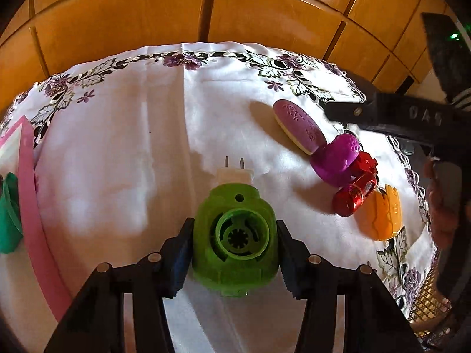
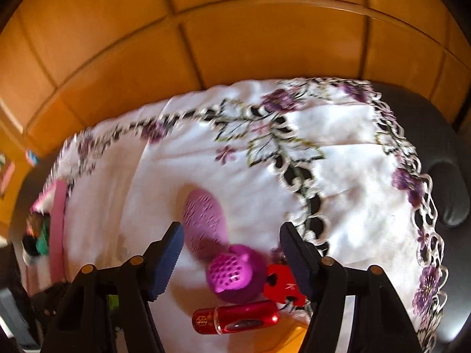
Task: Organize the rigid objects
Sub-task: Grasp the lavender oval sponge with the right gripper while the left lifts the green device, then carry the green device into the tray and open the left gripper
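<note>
My left gripper is shut on a green plug-in device, its pads pressed on both sides. The device's white plug with two prongs points away from me. At the right lies a cluster: a pink oval piece, a purple perforated dome, a small red block, a shiny red cylinder and an orange piece. My right gripper hovers open over that cluster, with the purple dome below its gap, touching neither pad. One finger of the right gripper shows from the side.
A white tablecloth with a purple flower border covers the table. A pink-rimmed tray holding a green item sits at the left edge. Wooden cabinet doors stand behind. A dark chair is beyond the right edge.
</note>
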`<state>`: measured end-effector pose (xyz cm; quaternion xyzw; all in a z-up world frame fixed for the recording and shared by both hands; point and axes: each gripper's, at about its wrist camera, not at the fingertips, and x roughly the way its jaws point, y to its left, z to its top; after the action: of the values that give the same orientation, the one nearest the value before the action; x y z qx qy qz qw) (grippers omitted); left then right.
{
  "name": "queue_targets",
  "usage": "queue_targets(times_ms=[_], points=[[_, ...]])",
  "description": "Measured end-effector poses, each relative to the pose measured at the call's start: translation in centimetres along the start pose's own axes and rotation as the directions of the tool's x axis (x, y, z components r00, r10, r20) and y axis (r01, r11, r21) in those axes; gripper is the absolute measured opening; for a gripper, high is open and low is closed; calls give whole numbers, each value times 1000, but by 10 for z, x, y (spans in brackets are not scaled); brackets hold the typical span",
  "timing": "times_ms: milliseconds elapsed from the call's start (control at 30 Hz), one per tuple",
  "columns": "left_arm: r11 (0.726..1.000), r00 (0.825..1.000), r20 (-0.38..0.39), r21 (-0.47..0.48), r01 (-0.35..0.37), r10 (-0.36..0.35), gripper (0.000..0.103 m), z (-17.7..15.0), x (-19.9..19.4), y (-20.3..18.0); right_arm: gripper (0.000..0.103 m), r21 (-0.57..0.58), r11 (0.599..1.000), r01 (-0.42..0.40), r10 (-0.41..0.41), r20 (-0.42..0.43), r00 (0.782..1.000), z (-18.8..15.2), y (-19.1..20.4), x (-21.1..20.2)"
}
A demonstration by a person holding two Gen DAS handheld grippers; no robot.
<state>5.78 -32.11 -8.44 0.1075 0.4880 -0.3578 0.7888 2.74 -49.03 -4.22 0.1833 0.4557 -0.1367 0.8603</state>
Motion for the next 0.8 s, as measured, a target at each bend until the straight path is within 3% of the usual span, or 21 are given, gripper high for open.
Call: queue_targets(times_ms=[100, 267, 333, 367, 400, 467, 600, 667, 800], points=[[1000, 1000, 5, 10, 6, -6, 53, 0, 1, -1, 68, -16, 1000, -26, 25, -31, 999, 1, 6, 9], [1000, 1000, 16, 5, 17, -17, 53, -3, 0, 1, 69, -87, 996, -5, -1, -72, 997, 11, 25, 31], [1000, 1000, 19, -1, 21, -21, 53, -4, 0, 3, 69, -122, 992, 34, -46, -96, 994, 15, 31, 45], [1000, 1000, 21, -2, 23, -23, 53, -4, -1, 2, 66, -141, 989, 45, -61, -108, 992, 15, 34, 51], [1000, 999, 23, -1, 24, -24, 53, -5, -1, 3, 44, -166, 984, 68, -90, -128, 988, 15, 37, 58], [1000, 999, 29, 5, 26, -26, 53, -5, -1, 3, 43, -219, 971, 99, -128, -120, 984, 12, 47, 61], [1000, 999, 32, 1, 22, -22, 52, -7, -5, 3, 44, -274, 962, -12, -33, -161, 986, -1, 68, 58], [1000, 999, 40, 16, 19, -19, 52, -10, -14, 0, 44, -311, 950, -15, -33, -149, 988, -9, 75, 59], [999, 996, 82, 31, 16, -18, 52, -20, -39, -3, 45, -248, 966, -69, 32, -151, 988, -9, 64, 62]])
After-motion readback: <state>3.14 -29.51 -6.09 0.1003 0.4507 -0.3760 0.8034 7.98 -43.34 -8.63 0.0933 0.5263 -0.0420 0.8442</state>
